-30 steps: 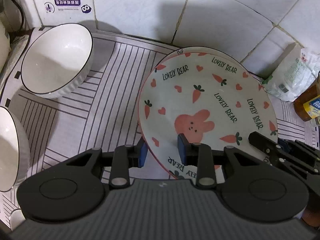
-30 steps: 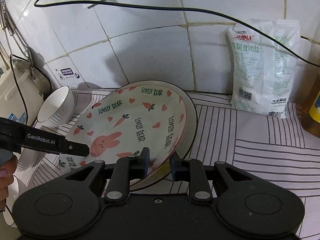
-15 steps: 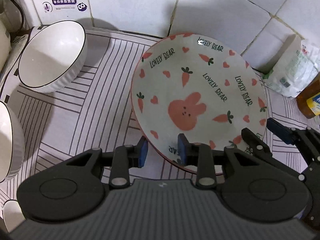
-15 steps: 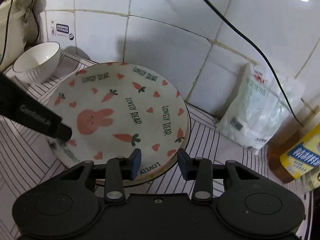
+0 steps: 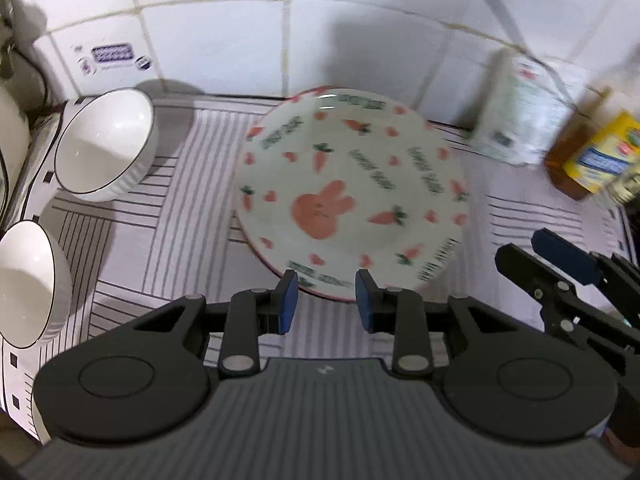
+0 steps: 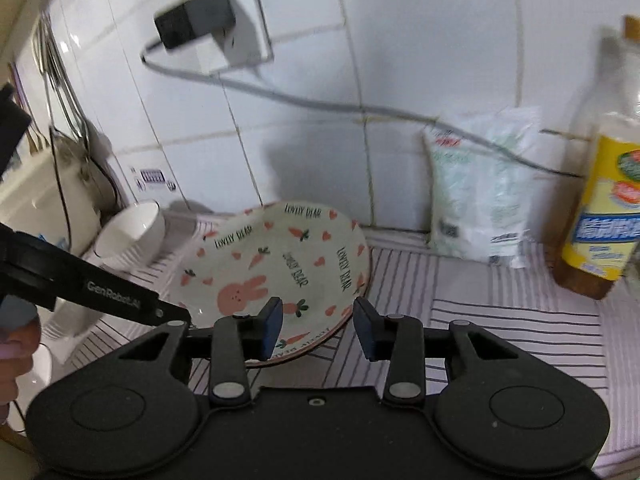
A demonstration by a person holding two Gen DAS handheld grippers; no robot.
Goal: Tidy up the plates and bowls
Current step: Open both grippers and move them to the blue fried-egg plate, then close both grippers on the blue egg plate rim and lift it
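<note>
Both tools are ours: the left tool [image 5: 326, 300] has its blue pads apart with nothing clamped, hovering above the near rim of the rabbit plate [image 5: 352, 196]. Our right tool [image 6: 316, 328] also stands parted and empty, over that plate's near edge. We see the plate lying flat on the striped cloth [image 5: 168, 240] of the desk, near the tiled wall. Two white bowls [image 5: 102, 144] sit left of it.
</note>
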